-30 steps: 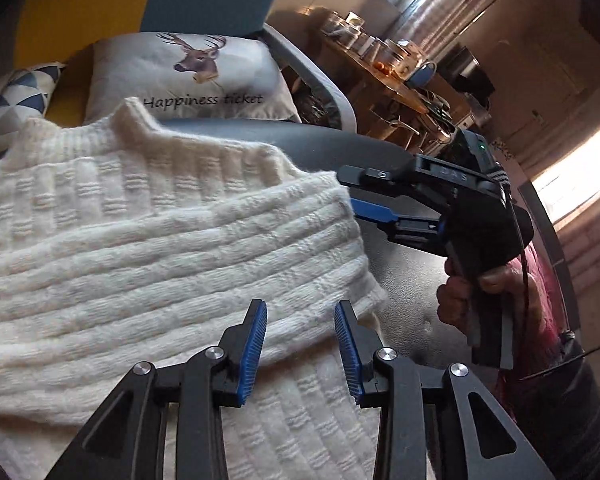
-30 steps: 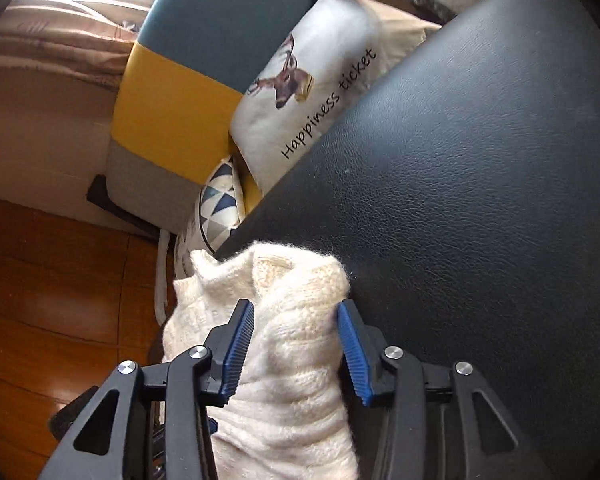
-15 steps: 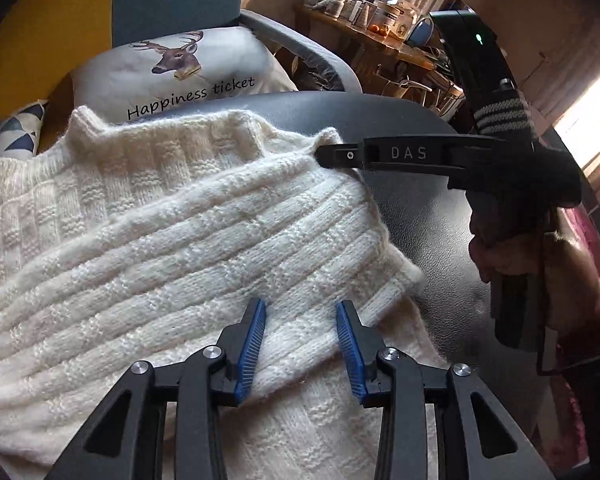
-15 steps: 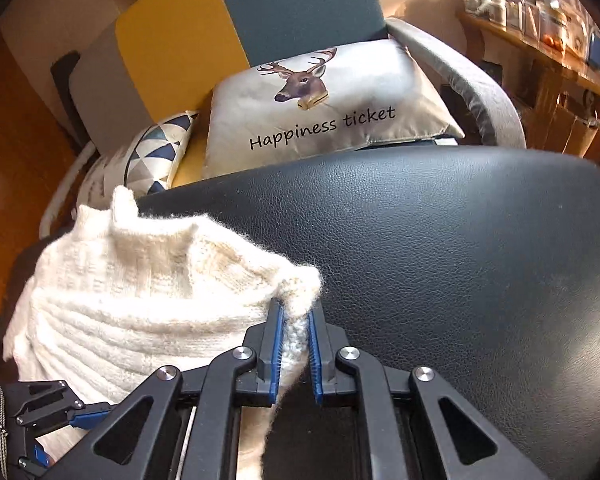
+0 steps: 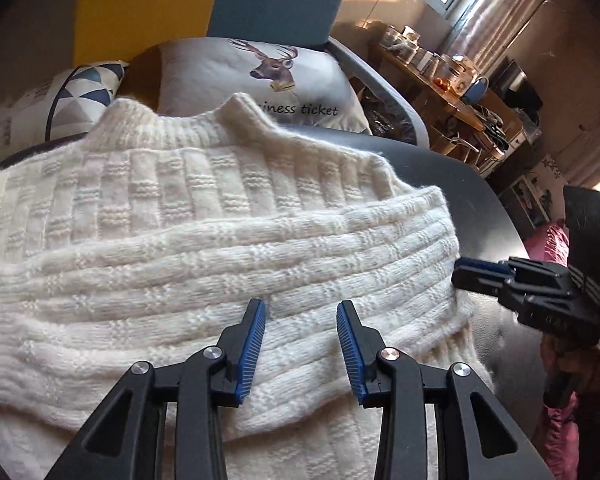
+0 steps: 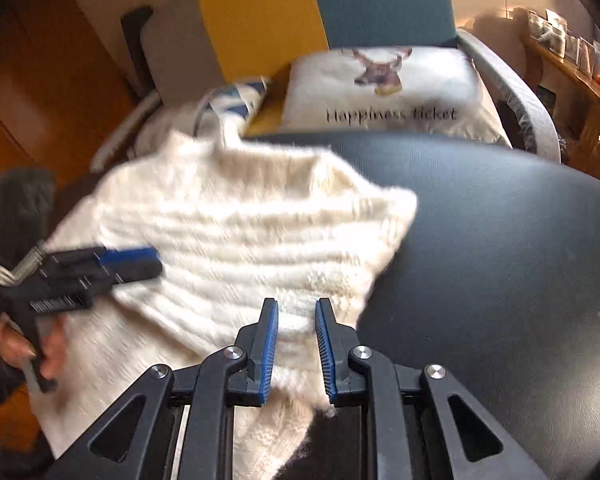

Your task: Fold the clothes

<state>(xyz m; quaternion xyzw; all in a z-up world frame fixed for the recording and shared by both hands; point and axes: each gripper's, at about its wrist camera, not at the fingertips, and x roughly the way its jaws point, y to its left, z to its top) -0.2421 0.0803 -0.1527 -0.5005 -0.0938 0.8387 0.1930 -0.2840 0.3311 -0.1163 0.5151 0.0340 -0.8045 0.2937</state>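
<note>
A cream knitted sweater (image 5: pixel 220 240) lies on a black padded surface (image 6: pixel 480 240), collar at the far side, with a ribbed layer folded across its front. My left gripper (image 5: pixel 300 308) is open just above the folded layer, with nothing pinched. In the right wrist view the left gripper (image 6: pixel 140 260) sits at the sweater's (image 6: pixel 240 232) left side. My right gripper (image 6: pixel 296 304) hovers over the sweater's near right corner, jaws a small way apart, and the knit lies flat beneath them. The left wrist view shows the right gripper (image 5: pixel 464 276) at the sweater's right edge.
Behind the padded surface stands a yellow, blue and grey armchair (image 6: pixel 320 12) holding a deer cushion (image 5: pixel 260 76) and a triangle-patterned cushion (image 5: pixel 72 92). A cluttered wooden table (image 5: pixel 440 76) is at the far right. A hand (image 6: pixel 48 360) grips the left tool's handle.
My right gripper, shut on the sweater's edge half a second ago, has opened slightly and drawn back to the near corner. The folded layer now lies flat. The left gripper stays open.
</note>
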